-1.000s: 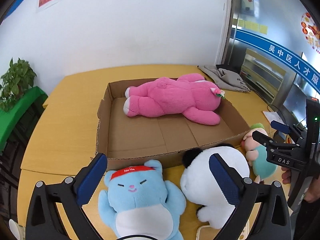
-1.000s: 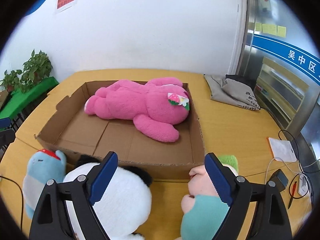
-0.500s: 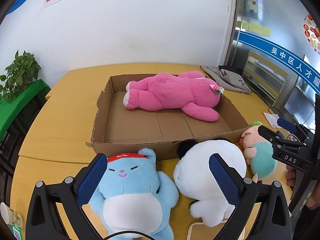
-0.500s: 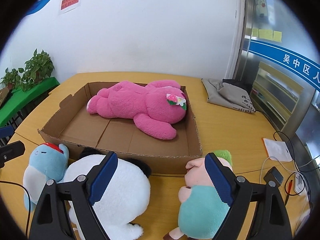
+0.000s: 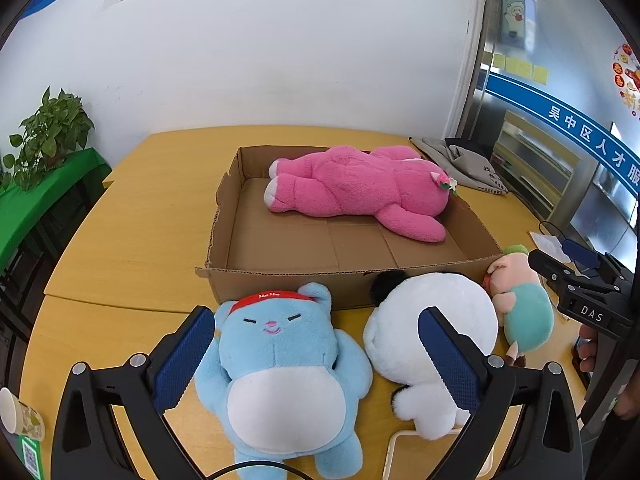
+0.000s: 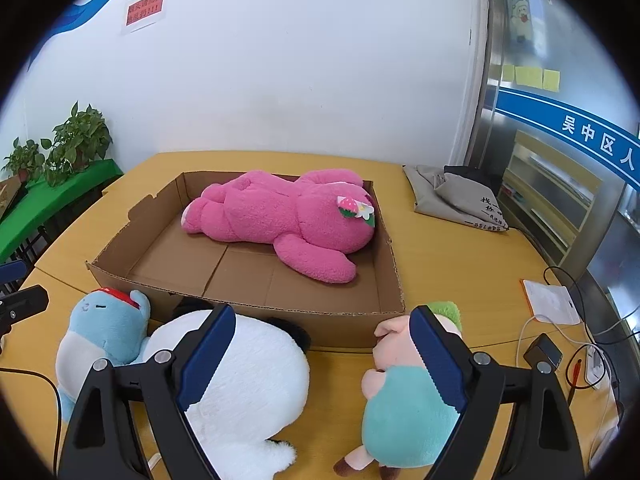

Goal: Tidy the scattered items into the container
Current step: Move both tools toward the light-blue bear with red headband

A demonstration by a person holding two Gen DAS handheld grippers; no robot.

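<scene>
The pink plush [image 5: 360, 192] is lying inside the cardboard box [image 5: 280, 288]; the blue bear [image 5: 280, 360], panda [image 5: 432, 320] and pig [image 6: 404, 392] are lying just before it. Both grippers [image 5: 316, 360] [image 6: 320, 360] are hovering, fingers apart.

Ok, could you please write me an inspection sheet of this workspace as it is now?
Surface: yellow wooden table.
Job's things: pink plush bear lies in the shallow cardboard box; blue plush bear, white plush panda, small pink-and-teal plush pig lie outside it.
Clutter: grey cloth bag, paper cup, white pouch.
Grippers: left gripper open; right gripper open, holding nothing.
Cables: adapter and wires at the right edge.
Surroundings: white wall, potted plants.
</scene>
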